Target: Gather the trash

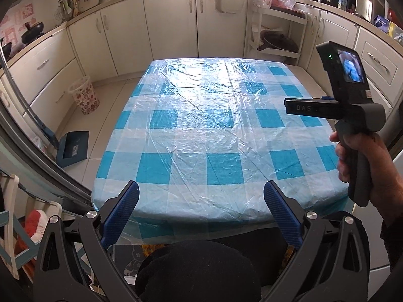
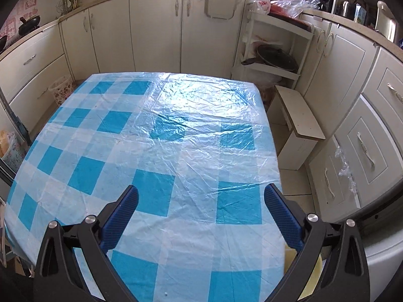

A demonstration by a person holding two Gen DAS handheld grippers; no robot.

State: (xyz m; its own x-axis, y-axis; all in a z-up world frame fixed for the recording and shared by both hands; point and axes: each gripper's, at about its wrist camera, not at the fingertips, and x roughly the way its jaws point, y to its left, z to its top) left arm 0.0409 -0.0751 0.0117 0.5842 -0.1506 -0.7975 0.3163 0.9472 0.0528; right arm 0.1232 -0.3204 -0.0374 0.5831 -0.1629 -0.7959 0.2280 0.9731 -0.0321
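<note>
A table (image 1: 201,130) with a blue-and-white checked cloth under clear plastic fills both views (image 2: 156,156); I see no loose trash on it. My left gripper (image 1: 201,201) is open and empty, held at the table's near edge. My right gripper (image 2: 201,201) is open and empty above the table's near right part. The right gripper's body also shows in the left wrist view (image 1: 352,115), held in a hand at the table's right side. A small floral waste basket (image 1: 84,95) stands on the floor left of the table; it also shows in the right wrist view (image 2: 61,89).
Cream kitchen cabinets (image 1: 171,25) line the back and sides. A blue dustpan (image 1: 73,148) lies on the floor at the left. A white shelf with a pan (image 2: 274,58) and a small white stool (image 2: 299,123) stand right of the table. Plastic bags (image 2: 289,5) sit on the counter.
</note>
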